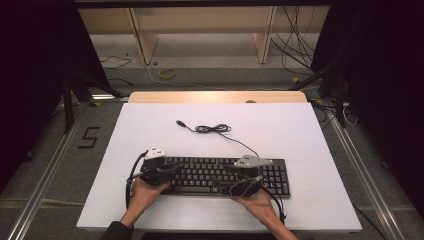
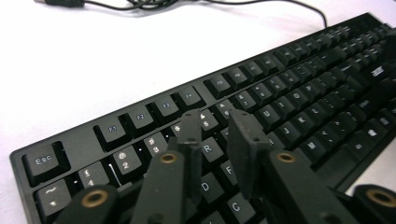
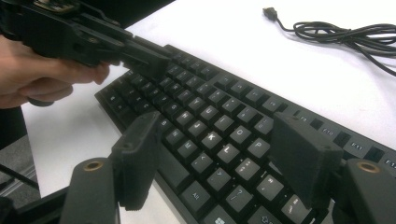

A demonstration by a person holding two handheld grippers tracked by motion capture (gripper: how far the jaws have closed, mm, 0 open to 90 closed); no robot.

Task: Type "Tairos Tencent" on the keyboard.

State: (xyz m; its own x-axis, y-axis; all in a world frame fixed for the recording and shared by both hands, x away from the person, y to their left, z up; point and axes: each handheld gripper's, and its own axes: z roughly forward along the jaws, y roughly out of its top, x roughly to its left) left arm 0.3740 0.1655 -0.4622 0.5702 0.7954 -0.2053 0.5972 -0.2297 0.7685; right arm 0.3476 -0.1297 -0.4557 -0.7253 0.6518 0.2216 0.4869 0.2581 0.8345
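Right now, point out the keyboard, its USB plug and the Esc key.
keyboard [image 1: 210, 172]: high view, middle rows of keys.
USB plug [image 1: 181, 123]: high view, loose cable end on the white table.
Esc key [image 2: 43, 160]: left gripper view, keycap top.

Both forearms enter from bottom edge of high view, angled inward and forward.

Left hand [image 1: 145, 191] wraps rear of left gripper [image 1: 167, 171]; dark sleeve at wrist. Left gripper points forward and to person's right, held low. Jaws nearly closed, narrow gap between them, nothing gripped, seen in left gripper view.

Right hand [image 1: 254, 199] holds right gripper [image 1: 231, 175]; grey plate on top. Jaws spread wide apart, nothing between them, seen in right gripper view. That view also shows left hand with fingers [image 3: 56, 74] curled around left gripper body.
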